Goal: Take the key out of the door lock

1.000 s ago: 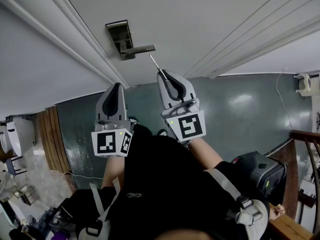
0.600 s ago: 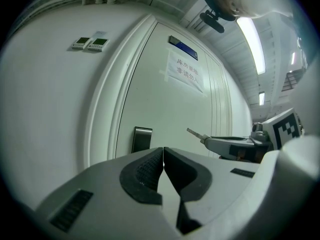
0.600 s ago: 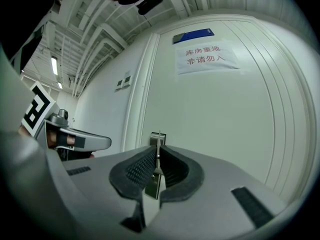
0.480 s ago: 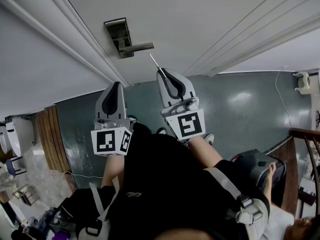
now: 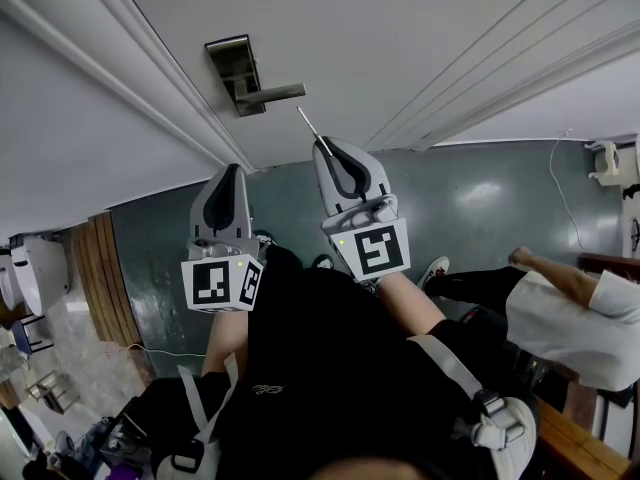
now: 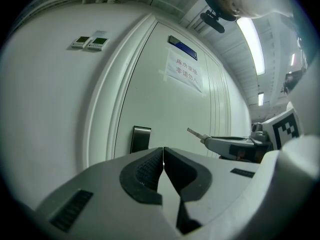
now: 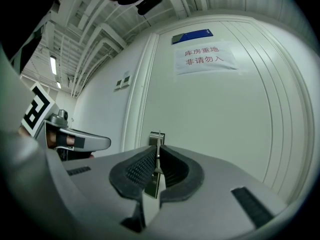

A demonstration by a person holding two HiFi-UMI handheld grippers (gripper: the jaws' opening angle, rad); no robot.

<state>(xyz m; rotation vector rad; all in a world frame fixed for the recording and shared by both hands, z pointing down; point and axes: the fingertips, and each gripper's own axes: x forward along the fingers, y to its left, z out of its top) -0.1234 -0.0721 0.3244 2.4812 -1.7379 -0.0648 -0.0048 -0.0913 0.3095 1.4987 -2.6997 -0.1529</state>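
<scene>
The white door (image 5: 400, 38) carries a metal lock plate (image 5: 232, 68) with a lever handle (image 5: 272, 94). My right gripper (image 5: 323, 146) is shut on the silver key (image 5: 308, 124), whose blade sticks out past the tips, clear of the lock and a short way from the handle. In the right gripper view the key (image 7: 158, 146) stands edge-on between the pads, in line with the lock plate (image 7: 152, 138). My left gripper (image 5: 236, 171) hangs lower left of it, shut and empty. The left gripper view shows the key (image 6: 196, 133) and the lock plate (image 6: 140, 139).
A person in a white shirt (image 5: 575, 313) leans in at the right over the dark green floor (image 5: 480, 208). A paper sign (image 7: 205, 56) is taped high on the door. Wall switch panels (image 6: 90, 43) sit left of the door frame. A wooden rail (image 5: 570, 448) runs at lower right.
A person in white has come into view at the right, covering the black case. Both grippers and the key have hardly moved.
</scene>
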